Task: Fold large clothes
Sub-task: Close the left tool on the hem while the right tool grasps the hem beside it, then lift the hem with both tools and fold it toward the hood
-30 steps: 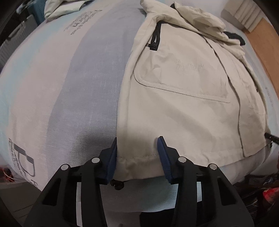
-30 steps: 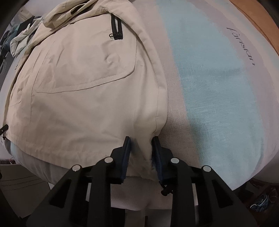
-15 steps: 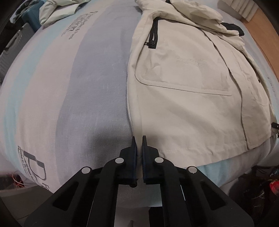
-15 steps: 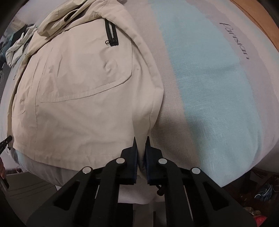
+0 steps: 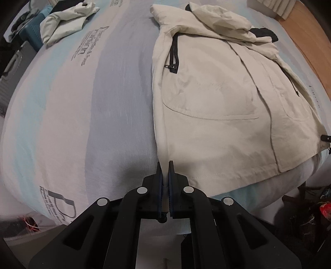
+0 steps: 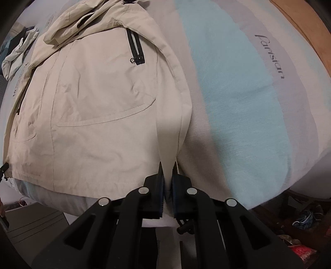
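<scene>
A beige jacket [image 5: 217, 99] with black zip pockets lies flat, front up, on a striped mattress [image 5: 93, 99]; its hood is bunched at the far end. My left gripper [image 5: 164, 165] is shut on the jacket's near left hem corner. In the right wrist view the same jacket [image 6: 93, 99] fills the left half, and my right gripper [image 6: 168, 166] is shut on its near right hem corner, lifting a ridge of cloth. Both corners sit at the mattress's near edge.
A crumpled pale garment [image 5: 68, 18] lies at the mattress's far left corner, also seen in the right wrist view [image 6: 18, 49]. A wooden floor [image 6: 300, 31] runs beyond the mattress's right side. Clutter [image 5: 310, 211] lies on the floor below the near edge.
Both grippers closed on the jacket's near hem corners, the left from wide open. Both have since risen slightly, pulling the hem up.
</scene>
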`<state>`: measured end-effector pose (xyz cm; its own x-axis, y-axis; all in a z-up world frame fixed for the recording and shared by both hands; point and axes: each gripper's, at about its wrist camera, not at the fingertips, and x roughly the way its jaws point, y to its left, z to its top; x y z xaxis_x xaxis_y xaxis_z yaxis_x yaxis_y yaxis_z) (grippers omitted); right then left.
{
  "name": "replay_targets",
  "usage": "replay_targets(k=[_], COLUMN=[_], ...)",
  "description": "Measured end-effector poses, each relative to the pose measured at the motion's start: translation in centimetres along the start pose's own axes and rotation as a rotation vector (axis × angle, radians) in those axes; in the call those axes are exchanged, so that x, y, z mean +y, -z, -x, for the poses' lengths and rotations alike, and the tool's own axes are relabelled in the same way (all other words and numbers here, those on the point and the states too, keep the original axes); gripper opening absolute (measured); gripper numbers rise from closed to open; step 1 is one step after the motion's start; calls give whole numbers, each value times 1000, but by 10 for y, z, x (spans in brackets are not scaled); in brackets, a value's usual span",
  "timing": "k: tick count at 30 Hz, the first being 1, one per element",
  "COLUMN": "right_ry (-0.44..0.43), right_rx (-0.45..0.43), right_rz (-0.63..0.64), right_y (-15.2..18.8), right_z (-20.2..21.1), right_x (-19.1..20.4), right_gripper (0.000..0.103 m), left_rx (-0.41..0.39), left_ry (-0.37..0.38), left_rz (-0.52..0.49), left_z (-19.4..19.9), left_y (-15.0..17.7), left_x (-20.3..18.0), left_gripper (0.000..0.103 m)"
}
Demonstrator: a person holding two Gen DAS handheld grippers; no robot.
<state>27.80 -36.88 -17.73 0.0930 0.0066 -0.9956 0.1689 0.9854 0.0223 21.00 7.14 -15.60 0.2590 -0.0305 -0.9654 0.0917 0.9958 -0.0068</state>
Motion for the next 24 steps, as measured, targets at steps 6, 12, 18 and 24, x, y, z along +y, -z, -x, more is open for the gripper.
replay_targets(k=[6,12,18,24], right_ry=[-10,-109,-169,-195], right_rx=[7,56,124,181], right_rz=[26,38,78,104], right_y=[-7,-22,-45,-60], right_z=[20,36,41,47], right_x=[7,-3,-5,-11], right_gripper=[4,4,4,4], left_rx=[6,30,72,128], left_ry=[5,6,-18,-60], left_rz=[-33,-21,-7,-7], left_z=[20,34,54,63], left_y=[-13,-26,-44,-61], left_x=[-4,-6,-4,-12], left_gripper=[3,3,4,4])
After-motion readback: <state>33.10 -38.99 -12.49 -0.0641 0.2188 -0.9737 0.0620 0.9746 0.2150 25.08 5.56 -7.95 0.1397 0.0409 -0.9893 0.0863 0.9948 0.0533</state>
